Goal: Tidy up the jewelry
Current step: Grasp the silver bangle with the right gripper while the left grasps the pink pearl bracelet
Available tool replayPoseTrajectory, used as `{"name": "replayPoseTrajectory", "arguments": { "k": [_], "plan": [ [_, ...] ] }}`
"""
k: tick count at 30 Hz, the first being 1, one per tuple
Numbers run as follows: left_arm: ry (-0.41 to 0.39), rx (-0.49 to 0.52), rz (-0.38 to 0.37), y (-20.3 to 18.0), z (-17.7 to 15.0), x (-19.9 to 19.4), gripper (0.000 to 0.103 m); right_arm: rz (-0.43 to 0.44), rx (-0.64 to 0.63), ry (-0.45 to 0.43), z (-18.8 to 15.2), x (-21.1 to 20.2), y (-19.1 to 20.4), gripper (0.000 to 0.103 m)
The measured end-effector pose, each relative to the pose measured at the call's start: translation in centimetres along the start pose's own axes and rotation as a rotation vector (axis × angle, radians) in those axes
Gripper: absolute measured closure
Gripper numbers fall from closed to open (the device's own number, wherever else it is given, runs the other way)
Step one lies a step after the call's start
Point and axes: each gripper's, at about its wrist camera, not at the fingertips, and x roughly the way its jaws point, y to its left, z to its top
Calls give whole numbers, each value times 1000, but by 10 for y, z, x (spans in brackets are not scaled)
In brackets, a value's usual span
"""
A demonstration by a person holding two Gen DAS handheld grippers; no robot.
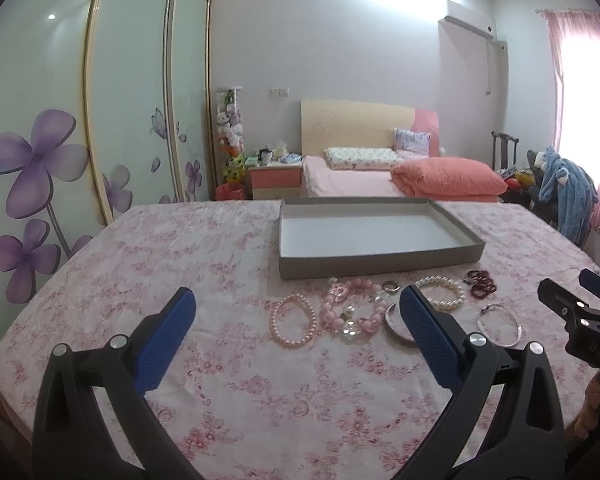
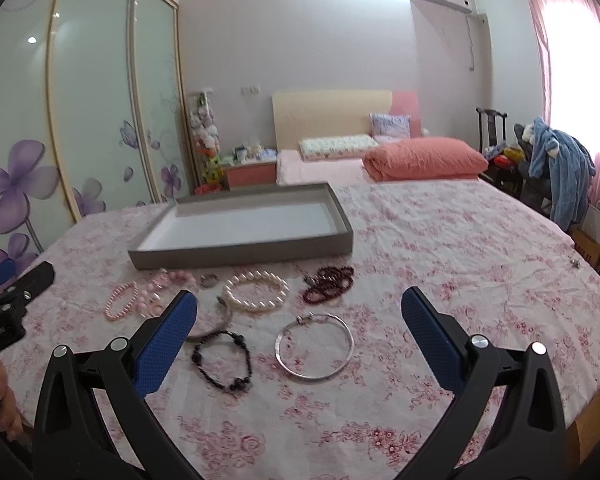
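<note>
Jewelry [image 2: 256,290] on floral cloth [image 2: 440,248], beside bare grey tray [image 2: 240,254].

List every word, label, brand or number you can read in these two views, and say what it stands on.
Nothing reads clearly.
Left gripper, right wrist view: raised lettering on its black body, too blurred to read.
Right gripper, left wrist view: embossed marks on its black body, unreadable.
Grey box, jewelry and air conditioner: no text visible.

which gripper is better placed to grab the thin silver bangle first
Right. The thin silver bangle lies between the open fingers of the right gripper, just ahead. From the left gripper it sits off to the right, outside its open fingers, near the pearl bracelet.
</note>
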Motion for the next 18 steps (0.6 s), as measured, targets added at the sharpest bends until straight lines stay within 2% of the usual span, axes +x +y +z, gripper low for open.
{"name": "replayPoseTrajectory", "arguments": {
  "k": [5, 10, 18],
  "plan": [
    [81, 18, 23, 3, 1, 22, 4, -44, -3, 125, -4, 31, -11, 2],
    [179, 9, 20, 8, -3, 47, 4, -51, -18, 256, -16, 52, -18, 2],
    [301, 21, -12, 8, -16, 77, 4, -49, -81, 393, -33, 74, -16, 6]
  ]
}}
